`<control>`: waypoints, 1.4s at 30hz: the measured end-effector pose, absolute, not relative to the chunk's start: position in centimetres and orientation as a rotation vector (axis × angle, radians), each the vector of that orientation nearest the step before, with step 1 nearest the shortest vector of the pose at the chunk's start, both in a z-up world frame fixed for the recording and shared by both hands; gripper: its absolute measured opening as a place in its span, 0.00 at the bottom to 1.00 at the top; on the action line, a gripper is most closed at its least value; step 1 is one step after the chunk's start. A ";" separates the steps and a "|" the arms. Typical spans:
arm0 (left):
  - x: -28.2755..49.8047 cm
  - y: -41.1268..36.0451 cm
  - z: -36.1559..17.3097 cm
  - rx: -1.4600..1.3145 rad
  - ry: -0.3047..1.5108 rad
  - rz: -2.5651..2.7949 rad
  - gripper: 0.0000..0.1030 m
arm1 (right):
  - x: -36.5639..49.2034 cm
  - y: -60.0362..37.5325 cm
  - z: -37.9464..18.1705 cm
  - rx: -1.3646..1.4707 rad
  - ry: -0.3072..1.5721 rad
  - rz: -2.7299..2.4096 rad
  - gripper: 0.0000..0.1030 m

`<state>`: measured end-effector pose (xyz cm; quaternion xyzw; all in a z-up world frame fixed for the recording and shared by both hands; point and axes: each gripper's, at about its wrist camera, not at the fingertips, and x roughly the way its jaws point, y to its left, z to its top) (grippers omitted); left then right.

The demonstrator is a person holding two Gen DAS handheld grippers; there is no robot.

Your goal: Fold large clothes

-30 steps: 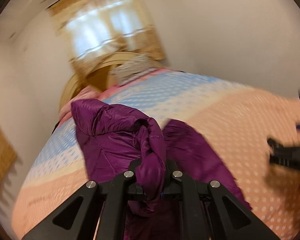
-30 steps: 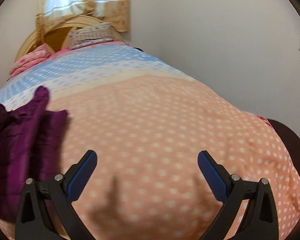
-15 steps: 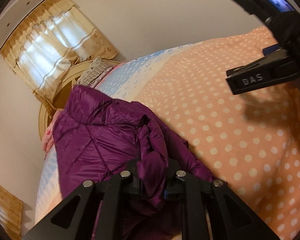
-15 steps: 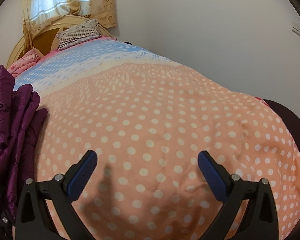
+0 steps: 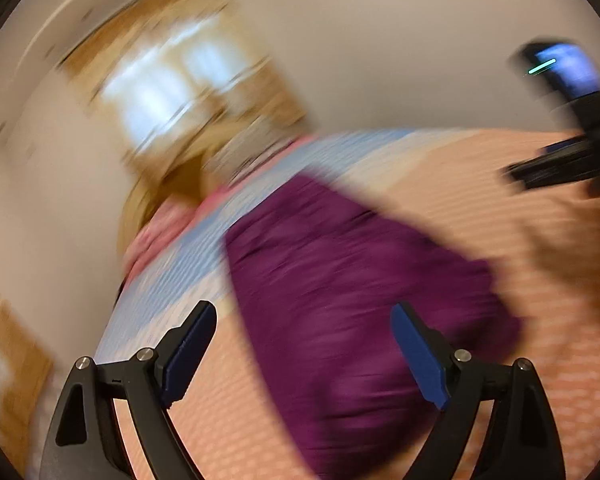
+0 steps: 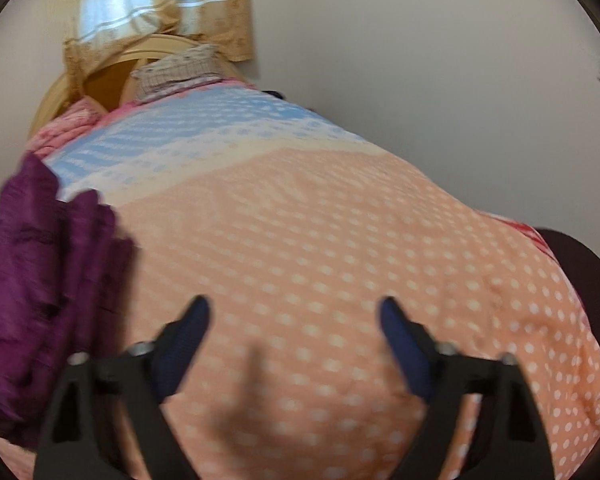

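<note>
The puffy purple quilted jacket (image 5: 352, 296) lies on the bed, on the peach polka-dot bedspread (image 6: 340, 240), and what matters for the next move is which pair of tongs it lies in front of: it sits straight ahead of the left gripper (image 5: 304, 356), its near end reaching down between the two blue-padded fingers (image 5: 188, 352), while its length runs away from them, up and a little leftward toward the headboard end where the spread turns to a blue-and-white band. The left jaws are spreading apart right now, with the cloth lying loose in the gap and neither pad pressing on it, so nothing is pinched. The right gripper (image 6: 296, 340) hangs over bare peach spread with the jacket well off to its left side, at the edge of its view (image 6: 48, 292); its jaws are drawing inward, yet there is nothing between them but the quilt below. So the left hand is much the nearer one, and I would judge it better placed to take a fresh edge, while the right would have to cross over first. The jacket itself looks bunched, a thick rounded heap with layers stacked along the side the right camera sees. The left view is badly smeared, so seams, sleeves or collar cannot be made out.
</note>
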<state>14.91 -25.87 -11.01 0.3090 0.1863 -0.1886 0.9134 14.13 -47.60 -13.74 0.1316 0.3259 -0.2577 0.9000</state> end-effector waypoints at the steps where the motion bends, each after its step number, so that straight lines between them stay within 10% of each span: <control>1: 17.6 -24.8 -11.0 0.596 0.440 -0.322 0.87 | 15.0 -46.9 -13.0 0.274 0.668 -0.502 0.70; 20: 33.4 -21.8 -12.9 0.362 0.678 -0.042 0.87 | 33.2 -36.0 -11.9 0.220 0.634 -0.292 0.44; 42: 35.6 -28.5 -17.6 0.283 0.683 -0.075 0.93 | 30.7 -41.8 -18.4 0.321 0.675 -0.381 0.48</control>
